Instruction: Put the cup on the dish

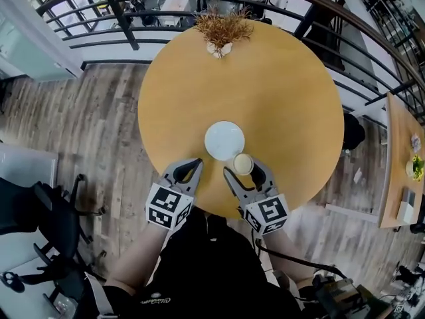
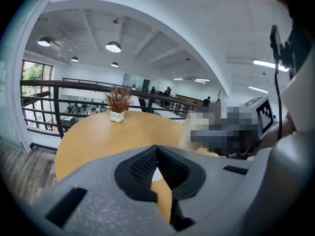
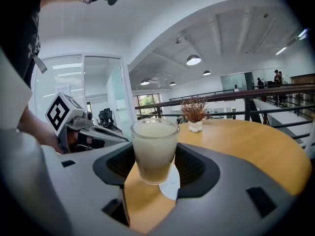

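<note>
A glass cup [image 1: 243, 163] of milky liquid stands at the near right rim of a white dish [image 1: 224, 140] on the round wooden table [image 1: 285, 92]. My right gripper [image 1: 242, 171] is shut on the cup [image 3: 154, 149], one pad against each side. In the right gripper view [image 3: 155, 167] a sliver of the dish [image 3: 170, 185] shows behind the cup's base. My left gripper [image 1: 193, 165] rests shut and empty at the dish's near left. In the left gripper view [image 2: 156, 149] its pads meet at the tips, with a bit of the dish [image 2: 156, 174] beyond.
A small dried plant in a white pot [image 1: 222, 30] stands at the table's far edge. A dark railing [image 1: 133, 18] curves behind the table. A black chair [image 1: 56, 224] stands at the left and another wooden table [image 1: 402, 158] at the right.
</note>
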Tool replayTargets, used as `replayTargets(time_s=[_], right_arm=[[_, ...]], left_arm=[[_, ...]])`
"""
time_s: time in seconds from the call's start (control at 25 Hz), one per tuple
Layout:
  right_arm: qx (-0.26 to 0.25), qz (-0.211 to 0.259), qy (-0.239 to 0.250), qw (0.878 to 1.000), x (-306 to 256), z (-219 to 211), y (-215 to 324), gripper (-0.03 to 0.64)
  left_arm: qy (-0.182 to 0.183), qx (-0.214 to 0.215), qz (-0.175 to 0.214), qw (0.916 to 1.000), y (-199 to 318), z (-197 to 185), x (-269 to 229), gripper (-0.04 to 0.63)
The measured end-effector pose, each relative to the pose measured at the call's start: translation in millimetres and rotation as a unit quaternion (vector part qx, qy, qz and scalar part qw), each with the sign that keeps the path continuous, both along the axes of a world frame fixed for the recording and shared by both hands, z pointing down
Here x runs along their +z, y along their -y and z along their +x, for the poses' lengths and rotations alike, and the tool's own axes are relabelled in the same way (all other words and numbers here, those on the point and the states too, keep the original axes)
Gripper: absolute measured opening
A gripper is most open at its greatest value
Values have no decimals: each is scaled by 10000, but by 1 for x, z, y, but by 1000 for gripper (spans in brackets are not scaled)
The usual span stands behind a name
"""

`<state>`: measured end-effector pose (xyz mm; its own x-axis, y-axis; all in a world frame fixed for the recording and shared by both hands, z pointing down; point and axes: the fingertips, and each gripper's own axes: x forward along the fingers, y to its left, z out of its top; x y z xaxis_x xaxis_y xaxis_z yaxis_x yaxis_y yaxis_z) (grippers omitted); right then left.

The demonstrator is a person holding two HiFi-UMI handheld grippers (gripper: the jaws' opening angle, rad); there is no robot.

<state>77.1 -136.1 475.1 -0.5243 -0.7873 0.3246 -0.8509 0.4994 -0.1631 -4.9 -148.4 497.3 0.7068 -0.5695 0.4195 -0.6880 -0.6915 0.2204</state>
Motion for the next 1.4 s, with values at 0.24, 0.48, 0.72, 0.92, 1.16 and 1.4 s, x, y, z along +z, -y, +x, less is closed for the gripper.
replayTargets(time_s=[0.24, 0.48, 0.72, 0.92, 1.16, 1.4], right_arm=[[17, -111, -75, 9999, 19, -2, 16, 250], [-26, -240, -224, 9995, 43, 0, 38, 250], [-70, -286, -579, 9979, 67, -2, 56, 250], [-38, -404, -788, 9961, 93, 2, 71, 250], [-16, -649, -1152, 9912, 137, -4, 95, 250], [69, -830, -1328, 9876, 159, 4, 109, 250]], left_arm=[[-29, 44, -197, 9998, 12, 2, 17, -6], [28, 178, -297, 9994, 19, 8, 34, -6], [240, 217, -312, 9990, 19, 7, 50, -6], [257, 135, -392, 9988, 23, 7, 54, -6], [261, 62, -451, 9986, 30, -7, 59, -6], [255, 90, -515, 9983, 31, 1, 64, -6]])
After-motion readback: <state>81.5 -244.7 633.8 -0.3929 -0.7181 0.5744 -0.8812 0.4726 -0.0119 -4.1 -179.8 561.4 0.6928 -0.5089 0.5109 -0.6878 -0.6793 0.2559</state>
